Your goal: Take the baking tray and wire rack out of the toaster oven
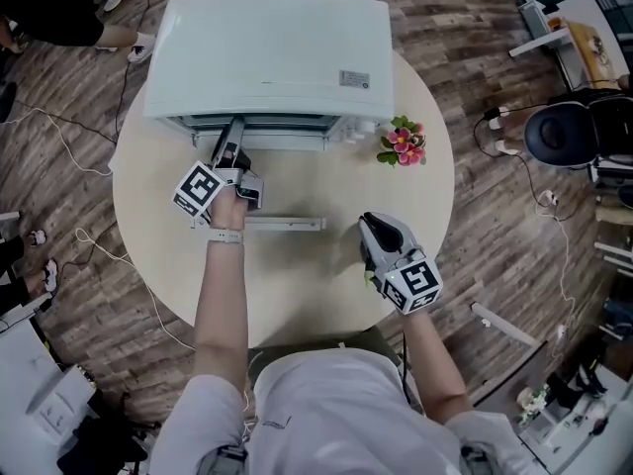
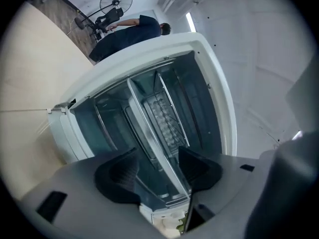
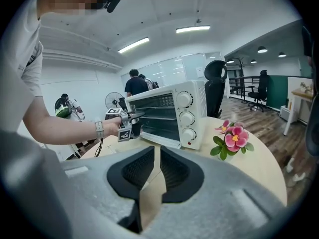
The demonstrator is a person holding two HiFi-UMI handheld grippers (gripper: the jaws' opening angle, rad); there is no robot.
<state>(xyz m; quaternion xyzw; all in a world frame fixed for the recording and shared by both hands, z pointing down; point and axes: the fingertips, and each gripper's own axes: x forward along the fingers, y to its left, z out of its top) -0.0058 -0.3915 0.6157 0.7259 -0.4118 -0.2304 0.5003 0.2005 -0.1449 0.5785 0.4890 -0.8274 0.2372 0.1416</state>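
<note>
The white toaster oven (image 1: 277, 52) stands at the far side of the round table (image 1: 326, 285), its glass door folded down flat with the handle (image 1: 287, 224) toward me. My left gripper (image 1: 235, 129) reaches level into the oven mouth. In the left gripper view its jaws (image 2: 157, 156) stand open, and a pale metal shelf edge (image 2: 149, 128), seemingly the baking tray's rim, runs between them untouched. Wire rack bars (image 2: 169, 108) show deeper inside. My right gripper (image 1: 369, 222) hovers over the table to the right, shut and empty (image 3: 156, 156), facing the oven (image 3: 169, 113).
A small pot of pink flowers (image 1: 403, 142) stands by the oven's right front corner, near the dials (image 3: 187, 117). Cables trail over the wooden floor (image 1: 74, 156) on the left. An office chair (image 1: 569, 132) is at the right; a person (image 3: 134, 83) stands beyond the table.
</note>
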